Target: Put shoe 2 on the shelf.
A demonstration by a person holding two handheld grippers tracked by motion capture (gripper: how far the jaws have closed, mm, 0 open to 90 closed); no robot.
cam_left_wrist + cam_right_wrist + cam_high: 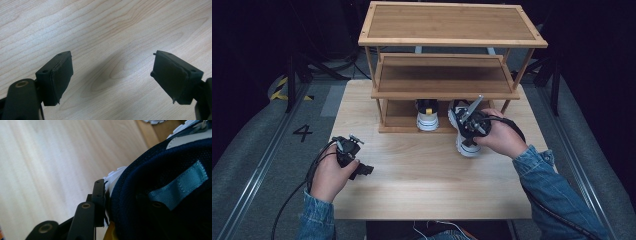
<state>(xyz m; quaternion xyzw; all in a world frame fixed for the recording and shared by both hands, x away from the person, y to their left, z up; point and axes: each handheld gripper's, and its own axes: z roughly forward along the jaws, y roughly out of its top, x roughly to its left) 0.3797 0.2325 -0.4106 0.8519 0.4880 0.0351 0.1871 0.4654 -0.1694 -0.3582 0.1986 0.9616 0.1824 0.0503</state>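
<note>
Sneaker with a navy mesh heel, pale blue fabric pull tab and chunky white ridged sole sits pinched in the right gripper, jaws clamped on the heel, at the front edge of the bamboo shelf where its twin is parked on the bottom tier. Left gripper hangs over the pale woodgrain table, its flat black pads spread wide with nothing between them

High view looks down over the table; both gripper views sit close above its wood
</note>
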